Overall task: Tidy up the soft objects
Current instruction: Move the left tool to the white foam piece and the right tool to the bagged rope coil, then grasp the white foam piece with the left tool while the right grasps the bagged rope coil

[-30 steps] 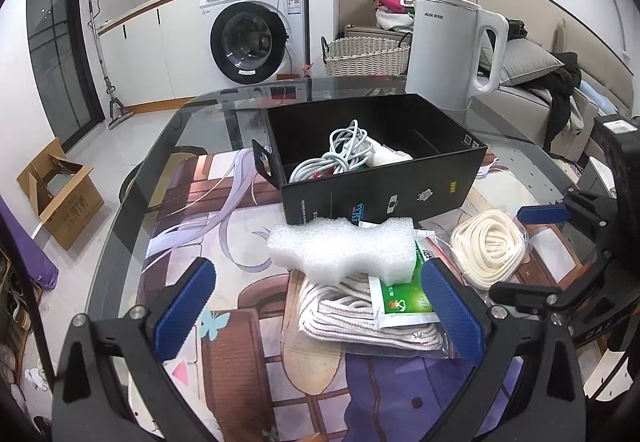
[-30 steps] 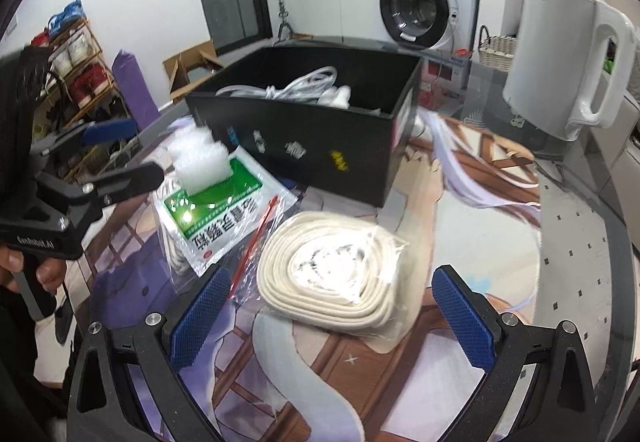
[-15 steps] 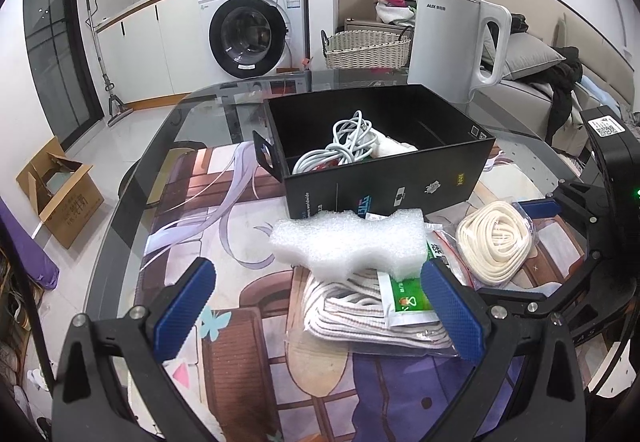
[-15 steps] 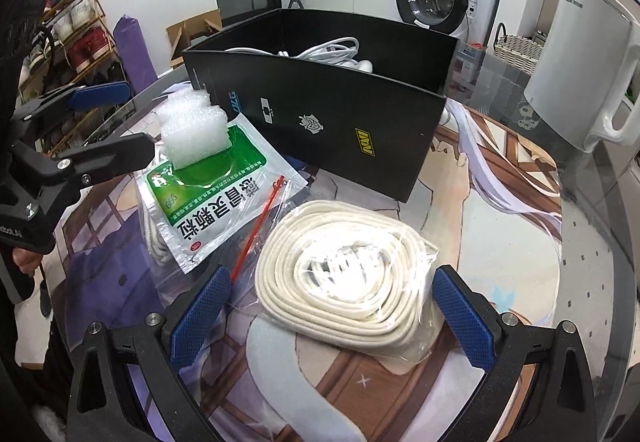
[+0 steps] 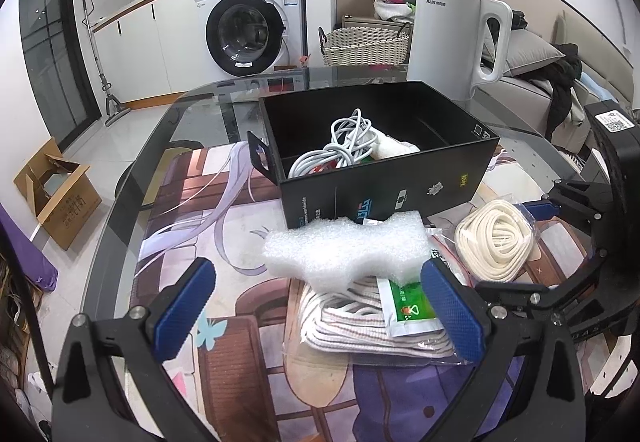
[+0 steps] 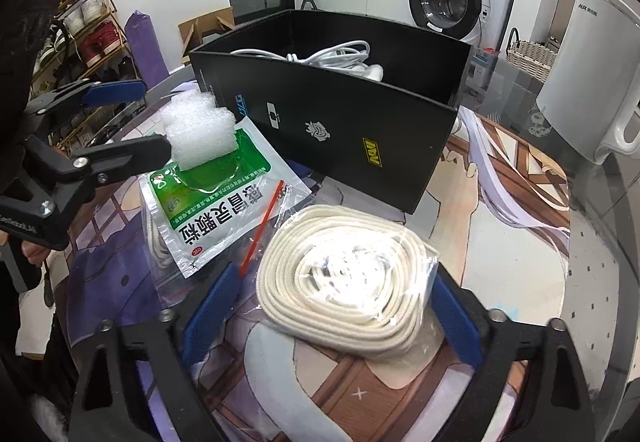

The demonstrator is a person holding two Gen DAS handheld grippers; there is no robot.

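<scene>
A black box (image 5: 384,178) holds white cables (image 5: 344,146); it also shows in the right wrist view (image 6: 328,122). In front of it a white foam block (image 5: 348,250) lies on a green sachet (image 5: 412,306) and a bagged striped rope (image 5: 360,326). My left gripper (image 5: 316,306) is open, its pads on either side of this pile. A bagged cream rope coil (image 6: 344,274) lies to the right. My right gripper (image 6: 332,314) is open, its blue pads on either side of the coil. The foam (image 6: 200,130) and sachet (image 6: 212,198) show in the right wrist view.
A white kettle (image 5: 452,38) stands on the glass table (image 5: 192,110) behind the box. A printed mat (image 5: 224,226) covers the table. A wicker basket (image 5: 364,46), washing machine (image 5: 248,22) and cardboard box (image 5: 56,190) are beyond the table.
My right gripper has moved forward and down, so its pads now flank the cream rope coil. My left gripper has edged closer to the foam pile.
</scene>
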